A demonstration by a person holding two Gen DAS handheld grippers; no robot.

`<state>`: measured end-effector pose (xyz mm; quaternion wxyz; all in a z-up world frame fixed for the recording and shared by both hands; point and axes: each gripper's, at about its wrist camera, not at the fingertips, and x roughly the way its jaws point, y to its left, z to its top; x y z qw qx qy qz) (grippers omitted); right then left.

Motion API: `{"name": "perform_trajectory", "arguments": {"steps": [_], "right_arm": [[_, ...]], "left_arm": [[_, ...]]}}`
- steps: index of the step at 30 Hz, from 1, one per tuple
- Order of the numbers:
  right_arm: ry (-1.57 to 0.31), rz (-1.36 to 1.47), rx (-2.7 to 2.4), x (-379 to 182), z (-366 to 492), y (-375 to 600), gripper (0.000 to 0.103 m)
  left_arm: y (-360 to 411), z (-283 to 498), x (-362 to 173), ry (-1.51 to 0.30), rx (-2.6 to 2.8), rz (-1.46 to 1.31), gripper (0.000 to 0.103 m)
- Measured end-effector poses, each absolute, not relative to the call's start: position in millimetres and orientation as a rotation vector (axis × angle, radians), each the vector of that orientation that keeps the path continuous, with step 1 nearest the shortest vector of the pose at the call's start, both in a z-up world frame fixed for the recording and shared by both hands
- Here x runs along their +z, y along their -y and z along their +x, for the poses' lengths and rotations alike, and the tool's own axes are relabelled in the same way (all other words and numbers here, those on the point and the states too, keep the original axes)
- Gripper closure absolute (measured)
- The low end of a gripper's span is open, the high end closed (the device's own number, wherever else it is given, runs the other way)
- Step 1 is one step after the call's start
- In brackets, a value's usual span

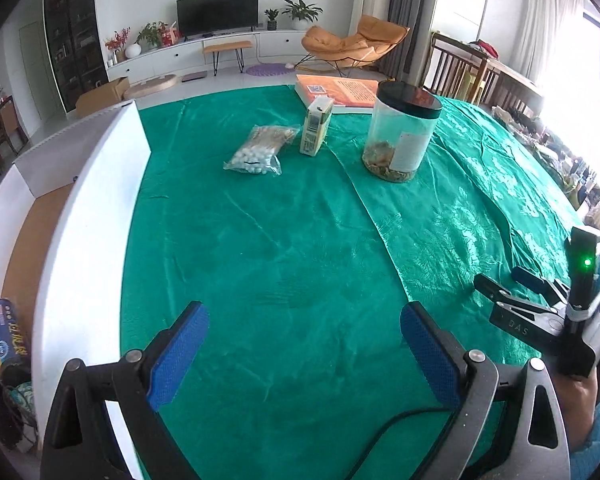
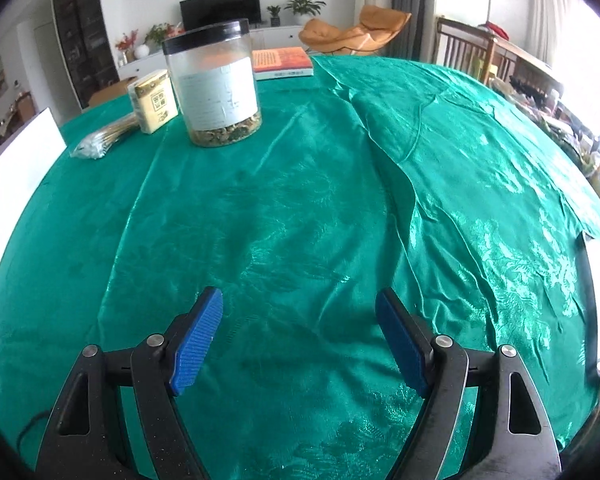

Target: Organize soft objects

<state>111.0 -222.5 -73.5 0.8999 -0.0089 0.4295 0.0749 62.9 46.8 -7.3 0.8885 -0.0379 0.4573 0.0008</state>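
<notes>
left tongs [image 1: 304, 356]: jaws wide apart, nothing btwn pads, hanging over bare green cloth [image 1: 300, 240]; judged free for a pick.
right tongs [image 2: 299, 338]: also spread wide, empty, aimed down at cloth.
swab bag [image 1: 260, 150]: soft pack of cotton swabs, lies flat on cloth far side, just beside yellow carton [image 1: 315, 130]; well ahead of left tongs, slightly left of centre. right view: far left, well apart.
jar [image 1: 400, 136]: upright, lid on, right of carton; rigid, prob not a target.
white box [image 1: 88, 220]: open, at table's left edge; likely the drop spot, so bag goes leftward.
book [image 1: 340, 90]: flat at far edge.
</notes>
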Motion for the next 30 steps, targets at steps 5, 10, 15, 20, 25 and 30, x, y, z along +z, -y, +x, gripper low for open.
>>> {"name": "perform_trajectory", "arguments": {"steps": [5,10,15,20,25,30], "right_arm": [[-0.899,-0.025,0.134,-76,116,228,0.022],[-0.901,-0.043,0.118,-81,119,227,0.015],[-0.904,-0.044,0.118,-80,118,228,0.013],[-0.904,-0.045,0.119,-80,119,227,0.012],[-0.906,-0.045,0.122,-81,121,226,0.010],[-0.908,-0.046,0.119,-81,122,226,0.010]], "left_arm": [[-41,96,-44,-0.986,0.036,-0.107,0.007],[-50,114,-68,-1.009,0.069,-0.113,0.007],[-63,120,-87,-1.032,0.085,-0.111,0.007],[-62,111,-93,-0.956,0.088,-0.050,0.000],[-63,107,-89,-0.954,0.079,-0.052,0.000],[-63,106,-88,-0.953,0.078,-0.051,0.000]]}}
